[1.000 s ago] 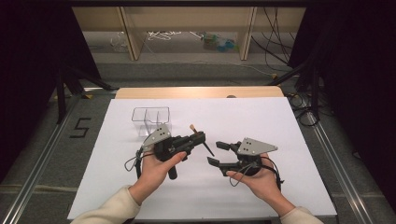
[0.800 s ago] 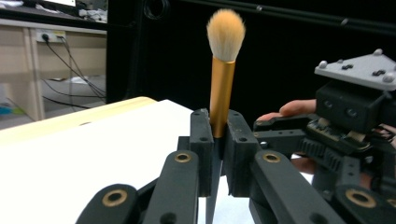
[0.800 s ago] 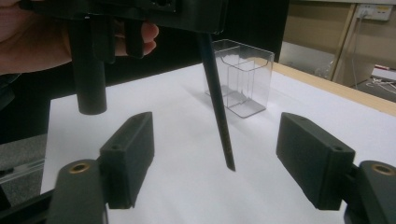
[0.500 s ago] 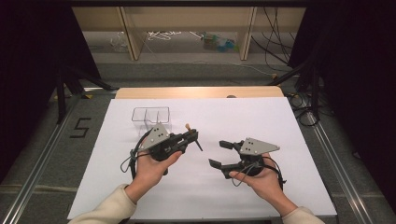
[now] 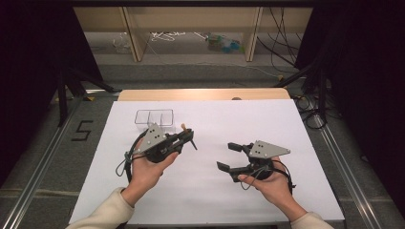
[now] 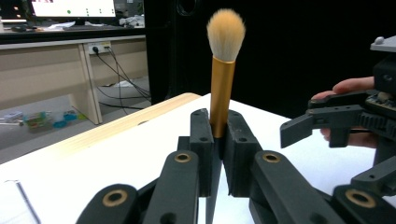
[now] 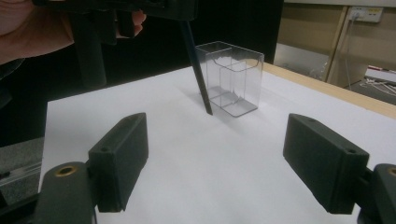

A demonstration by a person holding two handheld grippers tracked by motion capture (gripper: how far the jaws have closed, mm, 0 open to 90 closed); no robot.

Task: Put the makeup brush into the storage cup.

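My left gripper (image 5: 184, 137) is shut on a makeup brush (image 5: 183, 128) and holds it just right of a clear plastic compartment box (image 5: 154, 117). In the left gripper view the gripper (image 6: 217, 126) clamps the brush's gold ferrule (image 6: 222, 88), with the tan bristles pointing up. In the right gripper view the brush's black handle (image 7: 198, 79) slants down, its tip close to the sheet in front of the clear box (image 7: 231, 77). My right gripper (image 5: 227, 156) stands open and empty at centre right, and in its own view the gripper (image 7: 222, 158) shows jaws wide apart over the white sheet.
A white sheet (image 5: 210, 191) covers the table, with a wooden edge (image 5: 205, 94) at the far side. Beyond it lie a floor with cables and low shelving (image 5: 191, 28). The other gripper (image 6: 336, 121) and a hand appear at the right of the left gripper view.
My left gripper has carried the brush a little to the left and farther back, closer to the clear box. The right gripper has barely moved and stays open.
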